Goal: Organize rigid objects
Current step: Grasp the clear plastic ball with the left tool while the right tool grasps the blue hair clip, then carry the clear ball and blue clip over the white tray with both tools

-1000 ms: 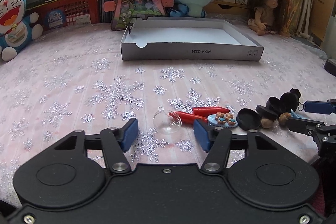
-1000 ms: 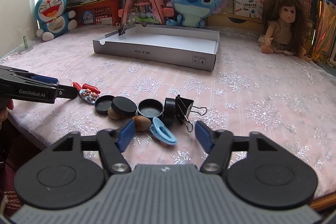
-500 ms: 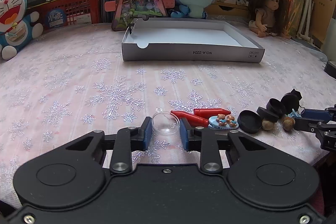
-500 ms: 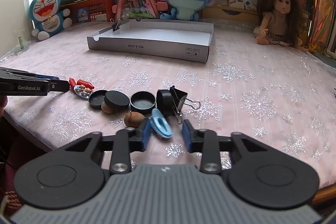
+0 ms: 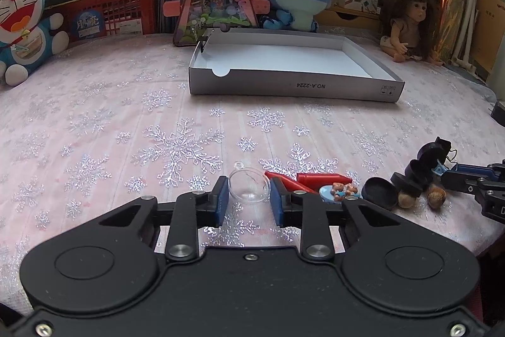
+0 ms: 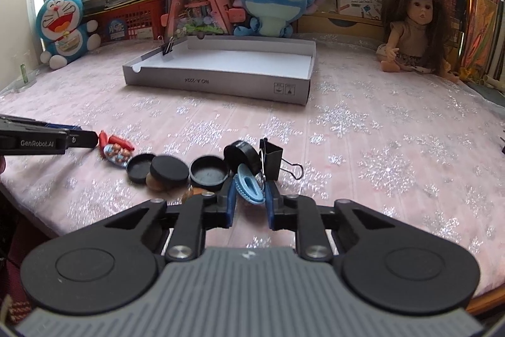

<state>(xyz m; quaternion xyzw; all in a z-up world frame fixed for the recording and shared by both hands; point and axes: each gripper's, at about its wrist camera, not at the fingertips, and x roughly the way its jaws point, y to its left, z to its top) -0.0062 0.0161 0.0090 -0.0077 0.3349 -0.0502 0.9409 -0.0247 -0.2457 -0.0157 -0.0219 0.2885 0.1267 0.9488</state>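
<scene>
Now that both sets of jaws have just closed, the left gripper [image 5: 246, 198] pinches the clear dome [image 5: 249, 186] and the right gripper [image 6: 248, 198] the blue clip [image 6: 249, 183], both near the bed's front edge; I judge them ready to be carried to the tray [image 5: 293, 86].

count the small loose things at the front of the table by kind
black round lids: 4
nuts: 2
red sticks: 2
black binder clip: 1
blue hair clip: 1
bear clip: 1
clear half-ball: 1
total: 12
</scene>
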